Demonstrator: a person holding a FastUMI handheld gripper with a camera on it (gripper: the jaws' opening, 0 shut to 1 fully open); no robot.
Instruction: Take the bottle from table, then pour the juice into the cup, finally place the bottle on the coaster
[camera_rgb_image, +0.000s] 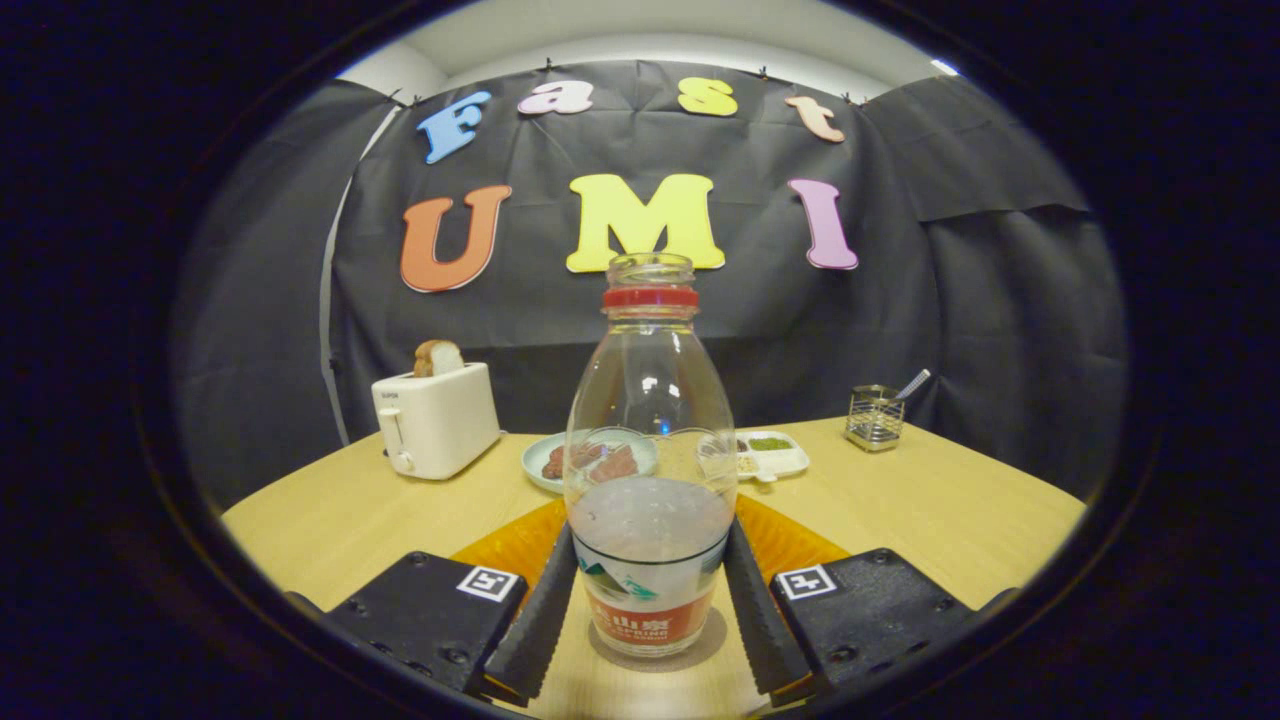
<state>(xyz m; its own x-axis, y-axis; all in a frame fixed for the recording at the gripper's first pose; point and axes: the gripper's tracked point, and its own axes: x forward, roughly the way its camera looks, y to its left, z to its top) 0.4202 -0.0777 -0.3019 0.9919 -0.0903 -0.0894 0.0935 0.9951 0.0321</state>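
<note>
Fingers (545, 610) of the gripper (650, 610) press both sides of the upright bottle (650, 480), clamping it.

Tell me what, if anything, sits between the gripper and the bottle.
Nothing visible does. The bottle stands upright on the table, already between the fingers of the gripper, which flank its lower body.
</note>
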